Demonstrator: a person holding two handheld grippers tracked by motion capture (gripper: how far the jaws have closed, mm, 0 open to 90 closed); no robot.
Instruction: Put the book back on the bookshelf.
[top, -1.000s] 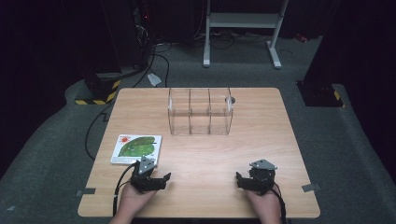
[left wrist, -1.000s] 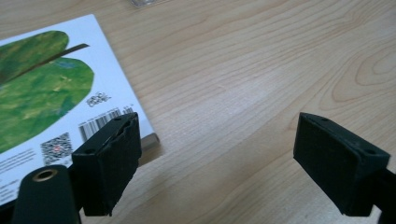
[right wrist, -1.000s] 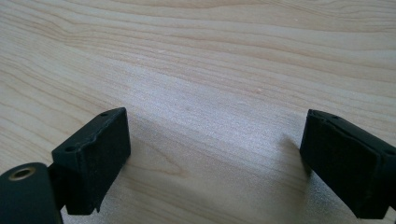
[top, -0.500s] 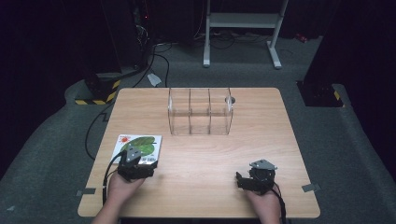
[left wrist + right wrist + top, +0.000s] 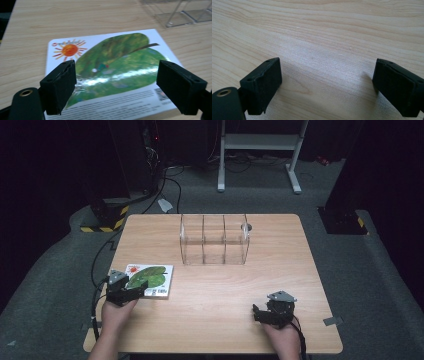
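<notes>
Reaching for the flat glossy picture book with a green leaf cover point(image 5: 110, 72)

Left tool point(image 5: 131, 290) hovers wide open over the book's near edge, holding nothing; the book lies ungrasped on the wooden counter point(image 5: 215, 285), lifting yet to come. Right tool point(image 5: 265, 314) rests open, empty.

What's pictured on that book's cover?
A green leaf and orange sun on the book, clearest in the left gripper view.

Bare table point(image 5: 215, 290) between grippers; clear organizer point(image 5: 214, 239) blocks far centre
</notes>
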